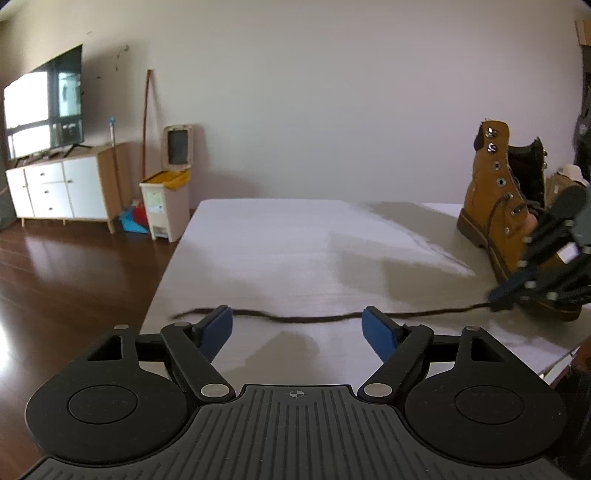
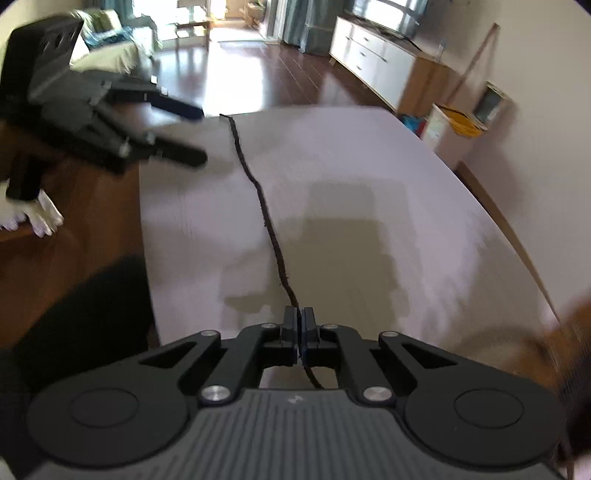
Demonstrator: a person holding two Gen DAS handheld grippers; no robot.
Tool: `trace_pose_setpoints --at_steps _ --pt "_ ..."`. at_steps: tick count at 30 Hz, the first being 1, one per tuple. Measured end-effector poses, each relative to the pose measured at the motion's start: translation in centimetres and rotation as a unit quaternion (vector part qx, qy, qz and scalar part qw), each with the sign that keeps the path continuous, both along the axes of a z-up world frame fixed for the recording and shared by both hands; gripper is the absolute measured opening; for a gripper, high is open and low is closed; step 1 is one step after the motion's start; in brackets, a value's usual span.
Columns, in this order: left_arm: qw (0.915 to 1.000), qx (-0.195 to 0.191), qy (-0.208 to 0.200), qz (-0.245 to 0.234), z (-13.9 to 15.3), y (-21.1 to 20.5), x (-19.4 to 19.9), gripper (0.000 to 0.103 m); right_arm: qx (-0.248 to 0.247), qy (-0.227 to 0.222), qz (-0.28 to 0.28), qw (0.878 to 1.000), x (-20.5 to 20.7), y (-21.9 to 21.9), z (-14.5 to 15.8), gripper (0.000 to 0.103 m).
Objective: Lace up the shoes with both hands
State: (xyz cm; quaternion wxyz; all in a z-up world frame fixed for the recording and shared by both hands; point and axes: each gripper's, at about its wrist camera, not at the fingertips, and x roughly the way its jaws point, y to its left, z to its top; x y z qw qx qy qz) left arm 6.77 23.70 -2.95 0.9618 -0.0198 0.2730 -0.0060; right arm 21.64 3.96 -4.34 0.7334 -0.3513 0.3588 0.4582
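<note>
Plain pale wall [image 1: 314, 92], dark wood floor [image 1: 66, 266], white sideboard [image 1: 55, 192] under a television [image 1: 44, 110], lidded bin [image 1: 166, 199], sunlit windows [image 2: 236, 11]

We count one boot [image 1: 495, 206] on the table [image 1: 295, 240], one lace [image 1: 314, 316] beside it, two grippers [image 1: 297, 328] [image 2: 299, 325].

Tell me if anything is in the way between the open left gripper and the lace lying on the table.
Nothing visible blocks it. The left gripper is open just short of the dark lace, with only bare table between them. The right gripper is shut on the lace nearer the boot, off to the side.
</note>
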Motion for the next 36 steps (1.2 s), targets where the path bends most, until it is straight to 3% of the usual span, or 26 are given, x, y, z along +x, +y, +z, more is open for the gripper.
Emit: trace_pose_setpoints --at_steps 3,8,16,23,27,29,36 --pt "1.0000 0.002 0.002 -0.002 -0.1 -0.2 -0.1 0.082 -0.002 -0.004 -0.006 1.000 -0.7 -1.1 0.3 0.004" --pt "1.0000 0.002 0.001 0.008 0.2 -0.1 -0.6 0.084 0.039 -0.008 -0.007 0.999 -1.6 -1.2 1.7 0.025" --pt "0.9991 -0.002 0.004 0.042 0.6 1.3 -2.1 0.084 0.093 0.007 0.043 0.995 1.0 5.1 1.2 0.026" --pt "0.9981 -0.027 0.009 0.054 0.5 2.2 -2.3 0.084 0.085 0.049 0.066 0.993 4.0 9.7 -0.6 0.021" --pt "0.9967 -0.058 0.015 0.055 0.3 2.4 -1.7 0.084 0.072 0.055 0.062 0.994 4.6 9.4 -1.1 0.016" --pt "0.9944 -0.085 0.021 0.058 0.2 2.6 -1.2 0.084 0.067 0.062 0.052 0.994 4.9 8.9 -1.4 0.006" --pt "0.9858 -0.157 0.042 0.042 -0.3 1.8 0.6 0.081 0.077 0.069 0.038 0.994 4.2 6.9 -1.5 0.002"
